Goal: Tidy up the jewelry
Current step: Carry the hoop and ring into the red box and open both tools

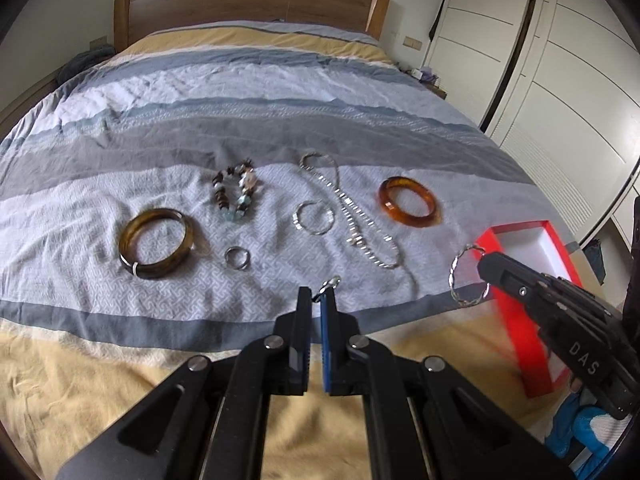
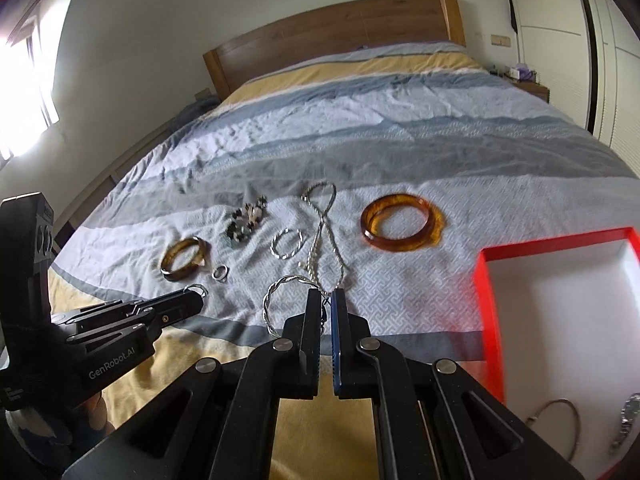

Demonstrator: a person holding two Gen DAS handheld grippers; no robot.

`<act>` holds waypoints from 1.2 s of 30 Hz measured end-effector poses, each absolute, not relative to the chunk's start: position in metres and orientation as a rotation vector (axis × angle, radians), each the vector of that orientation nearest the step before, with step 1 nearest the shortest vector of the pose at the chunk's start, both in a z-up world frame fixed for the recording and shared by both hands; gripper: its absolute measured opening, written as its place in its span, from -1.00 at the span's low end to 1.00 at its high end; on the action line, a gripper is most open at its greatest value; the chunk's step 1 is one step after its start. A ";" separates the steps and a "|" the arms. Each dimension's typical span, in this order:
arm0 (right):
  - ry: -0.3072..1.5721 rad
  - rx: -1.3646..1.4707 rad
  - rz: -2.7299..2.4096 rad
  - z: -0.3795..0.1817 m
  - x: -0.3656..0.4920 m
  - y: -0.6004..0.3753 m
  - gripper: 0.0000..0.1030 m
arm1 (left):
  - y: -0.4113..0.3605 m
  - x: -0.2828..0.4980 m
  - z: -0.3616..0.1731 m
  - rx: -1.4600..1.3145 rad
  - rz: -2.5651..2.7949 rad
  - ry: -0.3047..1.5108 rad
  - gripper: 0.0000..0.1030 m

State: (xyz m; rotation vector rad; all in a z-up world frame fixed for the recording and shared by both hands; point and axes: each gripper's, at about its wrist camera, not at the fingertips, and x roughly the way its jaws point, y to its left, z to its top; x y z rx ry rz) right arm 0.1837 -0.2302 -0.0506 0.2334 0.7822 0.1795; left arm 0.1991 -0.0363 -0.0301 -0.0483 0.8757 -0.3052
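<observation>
Left wrist view: the left gripper has its jaws nearly closed on a small silver ring, which pokes out past the tips, above the bed. To the right, the right gripper carries a twisted silver bangle, pinched at its rim and hanging in front of the red box, a shallow rectangular tray with a white inside. On the striped, finely patterned bedspread lie six more pieces: one dark brown bangle, glossy and thick; one amber bangle, translucent; one beaded bracelet of brown and pale stones; one thin twisted silver hoop; one plain silver ring on the bed; and one long silver chain looped at its far end.

Right wrist view: the right gripper shows jaws closed to a narrow slit on the twisted silver bangle, which stands out to the left of the tips. The red box is just to the right, and inside it lie a thin hoop and a silvery piece cut off by the edge. The left gripper holds its small silver ring at the tip.
</observation>
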 end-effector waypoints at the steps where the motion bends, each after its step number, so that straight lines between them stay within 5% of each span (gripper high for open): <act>1: 0.771 0.234 0.173 -0.044 0.179 -0.234 -0.91 | -0.040 0.196 -0.025 -0.047 -0.313 0.869 -0.93; 15: 0.755 0.191 -0.050 -0.015 0.140 -0.361 -0.91 | -0.182 0.182 0.006 -0.013 -0.553 0.874 -0.93; 36: 0.990 0.160 -0.188 -0.108 0.146 -0.452 -0.90 | -0.314 0.207 -0.086 0.120 -0.713 1.073 -0.92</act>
